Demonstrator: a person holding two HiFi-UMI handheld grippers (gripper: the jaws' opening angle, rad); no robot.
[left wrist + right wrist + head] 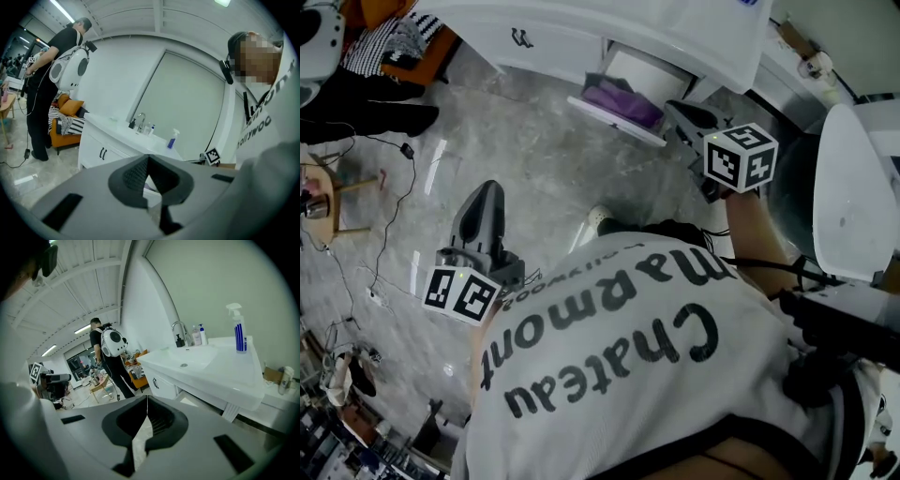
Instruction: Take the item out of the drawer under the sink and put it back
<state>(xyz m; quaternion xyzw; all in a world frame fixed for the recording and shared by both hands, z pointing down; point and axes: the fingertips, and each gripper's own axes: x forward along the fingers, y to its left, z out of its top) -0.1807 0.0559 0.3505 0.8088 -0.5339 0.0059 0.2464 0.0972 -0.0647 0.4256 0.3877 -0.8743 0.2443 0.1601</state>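
Holding my right gripper [686, 116] closed with nothing in it, I can see in the right gripper view that its two jaws meet at the tips and nothing sits between them. My left gripper [486, 202] looks the same in its own view: jaws together and empty.

Just beyond the right gripper, toward the upper left of the head view, a white drawer [617, 122] stands pulled open beneath the white sink cabinet [544, 42]. Inside it lies a purple soft-looking item [619, 97], perhaps a folded cloth or a bag; I cannot tell which. It has not been taken out yet.

The right gripper is the nearer one. Its tip is beside the right end of the drawer's opening and already points toward it. The left gripper hangs over the grey marble-patterned floor [534, 159], well apart from the drawer and below it in the head view.

The item's long axis seems to run across the drawer, parallel to its front panel. I judge that the right gripper would have to open, dip in over the front edge and close across the item's shorter width.

Above the drawer, the white tabletop [220, 366] carries a blue-and-white spray bottle [239, 331].
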